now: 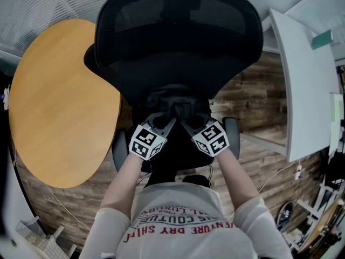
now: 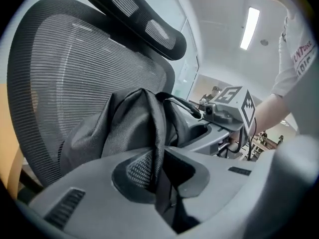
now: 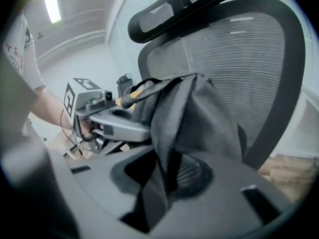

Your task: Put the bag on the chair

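Bag (image 2: 134, 128) is on the seat of the black chair (image 1: 178, 31), right in front of the chair's mesh back. The left gripper (image 2: 158, 180) is clenched on a fold of the bag's dark cloth, at the near side of the bag. The right gripper (image 3: 160, 183) is just beside it on the right. Its jaws stand a little apart, with bag cloth between them, so its grip is let go. A round yellow table (image 1: 59, 101) stands left of the chair.
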Available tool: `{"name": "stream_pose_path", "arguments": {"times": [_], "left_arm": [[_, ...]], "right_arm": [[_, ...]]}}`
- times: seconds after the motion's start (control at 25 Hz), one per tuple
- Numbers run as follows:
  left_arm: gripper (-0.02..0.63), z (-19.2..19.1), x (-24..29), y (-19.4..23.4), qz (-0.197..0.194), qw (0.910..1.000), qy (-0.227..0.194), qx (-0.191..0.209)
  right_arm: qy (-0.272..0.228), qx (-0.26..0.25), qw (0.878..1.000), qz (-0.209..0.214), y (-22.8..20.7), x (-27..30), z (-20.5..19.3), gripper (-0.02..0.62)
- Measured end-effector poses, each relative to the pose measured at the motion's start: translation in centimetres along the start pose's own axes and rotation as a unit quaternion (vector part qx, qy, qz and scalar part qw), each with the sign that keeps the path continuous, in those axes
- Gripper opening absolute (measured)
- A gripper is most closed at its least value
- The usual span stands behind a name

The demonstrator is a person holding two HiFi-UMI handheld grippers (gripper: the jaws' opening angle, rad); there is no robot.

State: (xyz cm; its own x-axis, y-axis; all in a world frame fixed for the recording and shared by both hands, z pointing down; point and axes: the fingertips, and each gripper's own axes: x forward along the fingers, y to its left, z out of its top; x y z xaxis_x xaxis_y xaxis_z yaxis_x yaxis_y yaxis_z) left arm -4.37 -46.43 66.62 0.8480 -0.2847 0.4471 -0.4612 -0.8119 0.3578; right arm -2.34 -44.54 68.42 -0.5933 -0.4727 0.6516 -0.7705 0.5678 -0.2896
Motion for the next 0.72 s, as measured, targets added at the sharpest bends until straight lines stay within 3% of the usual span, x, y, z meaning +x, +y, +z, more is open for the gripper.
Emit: {"name": "stream_pose_path", "arguments": {"times": [0.12,0.2,0.28,0.48,0.72], "left_arm": [[0.079,-0.3,0.2,0.4,0.027,0.9996,-0.002,0.010],[0.144,-0.6,0.5,0.1,0.045,0.9983,-0.001,0.037],[0.169,-0.9,0.4,-0.3,0.057,0.9975,-0.002,0.040],[0.248,-0.4,-0.5,-0.7,0.081,0.9965,-0.021,-0.002],[0.251,0.9,-2.7,-1.6,0.099,0.9943,-0.029,-0.024]], "right_arm": [[-0.015,-0.018,0.999,-0.026,-0.1,-0.3,0.3,0.180],[-0.027,-0.038,0.997,-0.053,-0.2,-0.9,0.6,0.225],[-0.030,-0.056,0.995,-0.081,-0.2,-1.7,0.5,0.253],[-0.054,-0.036,0.992,-0.109,-0.2,-3.7,0.9,0.264],[-0.082,-0.004,0.992,-0.099,0.7,-6.0,1.8,0.262]]}}
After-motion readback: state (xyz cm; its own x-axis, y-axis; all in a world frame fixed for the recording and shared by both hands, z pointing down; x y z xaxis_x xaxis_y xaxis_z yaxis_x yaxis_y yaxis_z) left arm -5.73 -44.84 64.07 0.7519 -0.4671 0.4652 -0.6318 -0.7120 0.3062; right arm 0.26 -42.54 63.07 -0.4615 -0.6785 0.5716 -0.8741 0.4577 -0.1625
